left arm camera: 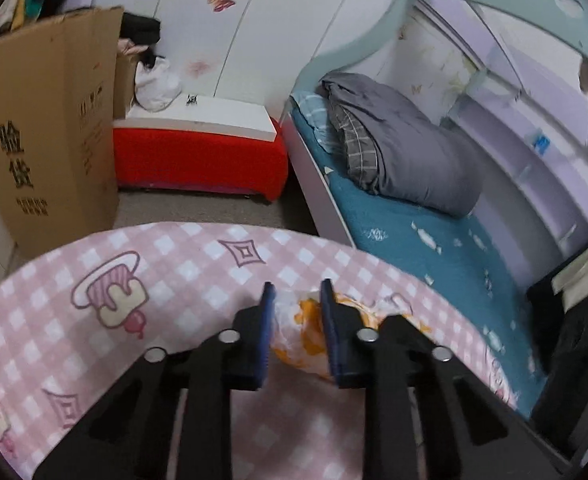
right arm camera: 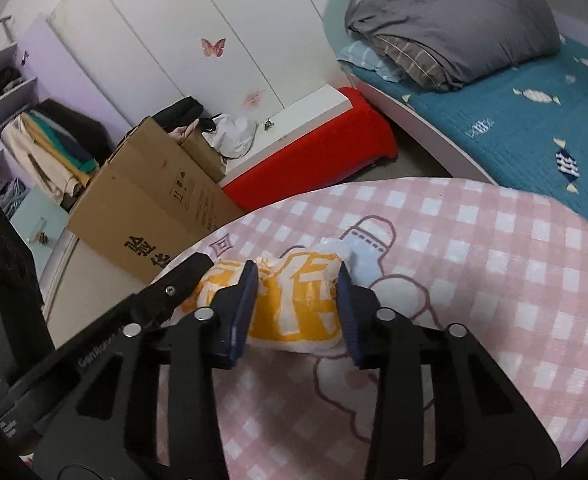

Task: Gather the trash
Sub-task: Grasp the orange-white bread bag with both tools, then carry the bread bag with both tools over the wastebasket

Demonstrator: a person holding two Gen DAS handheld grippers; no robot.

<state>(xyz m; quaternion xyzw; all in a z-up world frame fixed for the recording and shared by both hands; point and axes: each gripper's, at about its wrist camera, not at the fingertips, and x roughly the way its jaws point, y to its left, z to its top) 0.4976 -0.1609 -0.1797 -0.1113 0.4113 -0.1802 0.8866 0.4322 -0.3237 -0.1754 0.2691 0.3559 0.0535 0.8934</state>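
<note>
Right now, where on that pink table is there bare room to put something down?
The tablecloth is bare right of the bag and toward the near edge. In the left view it is also bare left of the left gripper. The middle is crowded: the right gripper is there too, both clamped on the bag.

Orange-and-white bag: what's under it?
The orange-and-white bag rests on the pink checked tablecloth, with the right gripper and left gripper shut on it. Whatever lies directly beneath it is covered.
</note>
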